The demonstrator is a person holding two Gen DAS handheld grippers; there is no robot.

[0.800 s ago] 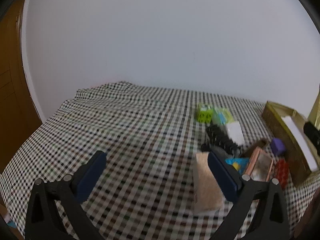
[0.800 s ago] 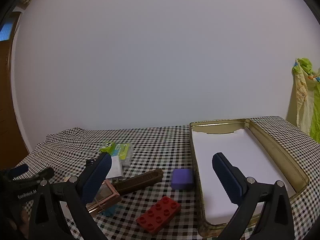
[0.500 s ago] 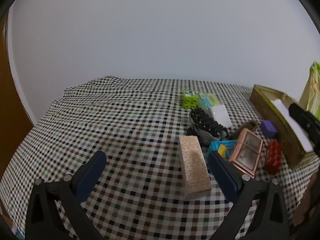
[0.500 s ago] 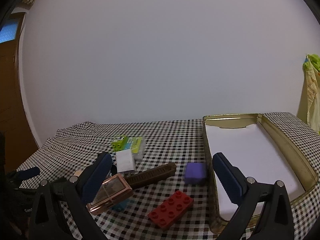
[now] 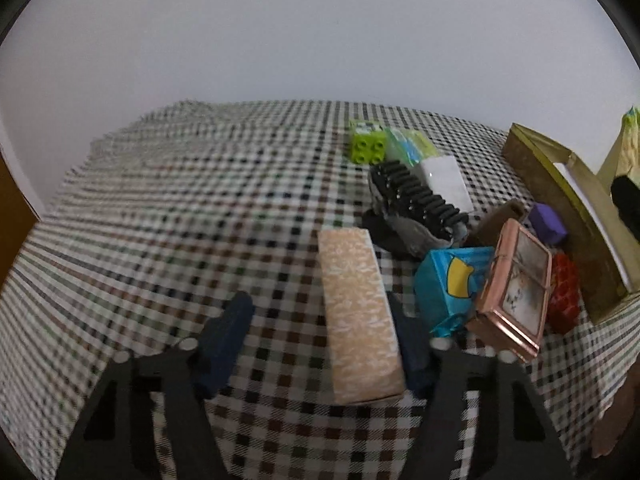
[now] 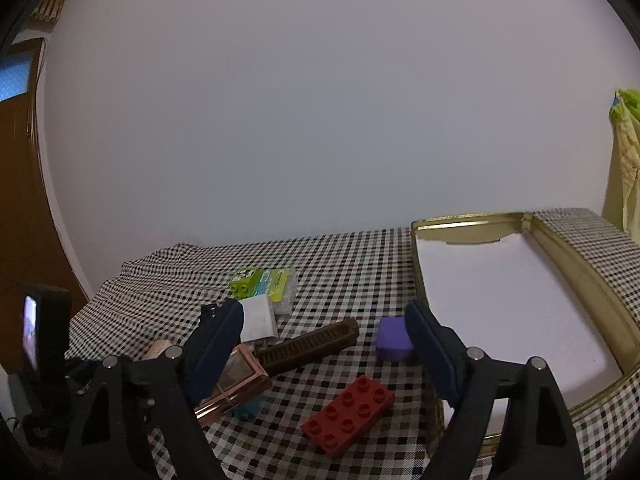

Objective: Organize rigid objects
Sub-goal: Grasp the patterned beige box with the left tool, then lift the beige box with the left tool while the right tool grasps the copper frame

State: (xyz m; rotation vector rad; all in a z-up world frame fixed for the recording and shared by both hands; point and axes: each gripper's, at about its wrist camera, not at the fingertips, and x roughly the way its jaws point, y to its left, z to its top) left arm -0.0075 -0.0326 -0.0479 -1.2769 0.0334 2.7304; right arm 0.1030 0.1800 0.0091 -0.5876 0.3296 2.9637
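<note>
**Two open grippers over a checked cloth strewn with small objects**

The left gripper [image 5: 320, 332] is low over a table covered in a black, white and brown checked cloth [image 5: 168, 216]. Its dark blue fingers [image 5: 224, 336] are spread wide on either side of a long tan block [image 5: 356, 316] with a pale mottled surface, lying flat on the cloth with its length running near to far. The block sits close against the right-hand finger, with a clear gap to the left-hand one; whether either finger touches it cannot be told.

To the right of the block is a loose cluster: a crumpled blue packet [image 5: 452, 288] with a yellow mark, a copper-framed case [image 5: 512, 292] with a clear lid tilted against it, a red stud brick [image 5: 564, 296], a small purple cube [image 5: 548, 224], a brown ridged bar [image 6: 308, 346], a black ribbed roll [image 5: 416, 200], a white box [image 5: 444, 180], a clear green-printed packet [image 5: 408, 146] and a lime-green stud brick [image 5: 368, 144] at the far end. No writing is legible on any of them.

The right gripper [image 6: 324, 348] hovers with its fingers wide apart and nothing between them; the red brick lies just below and between them. At the right edge of the table stands a gold rectangular tin [image 6: 568, 256], open, lined with white and holding no objects.
</note>
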